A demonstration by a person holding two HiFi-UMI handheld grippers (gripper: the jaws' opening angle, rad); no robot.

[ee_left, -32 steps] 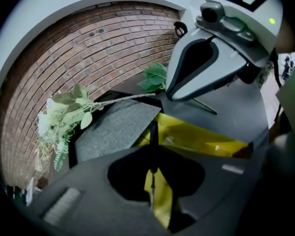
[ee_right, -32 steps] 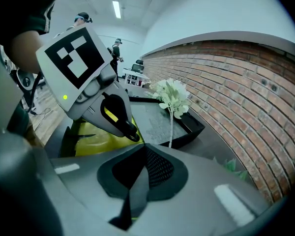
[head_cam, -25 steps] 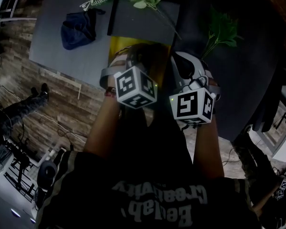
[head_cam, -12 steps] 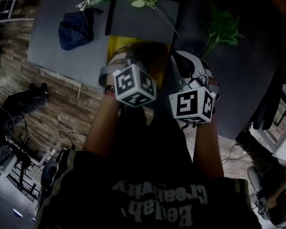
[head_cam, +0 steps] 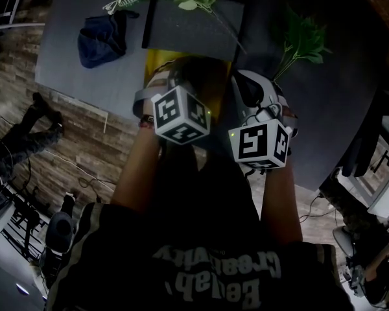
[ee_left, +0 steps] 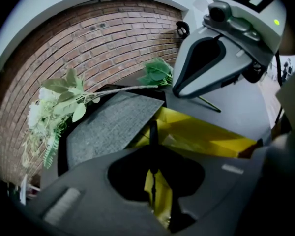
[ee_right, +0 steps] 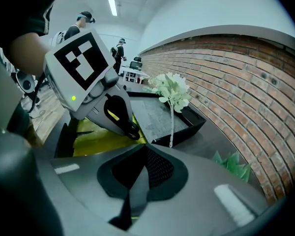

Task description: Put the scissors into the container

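Seen from above, a person stands at a grey table (head_cam: pixel 84 57) and holds both arms forward, a two-jaw gripper in each hand, side by side over a yellow container (head_cam: pixel 157 60). Each gripper carries a white cube with black square markers.

In the left gripper view, the left gripper (ee_left: pixel 152 151) is clenched almost fully. Its jaws grasp a thin dark shaft that looks like the closed blades of the scissors (ee_left: pixel 153 132). The blades stick out past the jaw tips, pointing away from the person, and hang above the open yellow container without touching it.

In the right gripper view, the right gripper (ee_right: pixel 141 149) has its jaws pressed together with nothing between them. It sits just beside the left one, also above the container.

A black tray (ee_right: pixel 189 127) holding a grey mat (ee_left: pixel 108 124) lies just beyond the container, touching it. A spray of white and green artificial flowers (ee_left: pixel 51 109) rests across the tray's far edge. A green leafy sprig (head_cam: pixel 303 41) lies on the table to the right, and a dark blue cloth (head_cam: pixel 100 37) sits well apart at the left. A brick wall (ee_left: pixel 113 43) rises behind the table.
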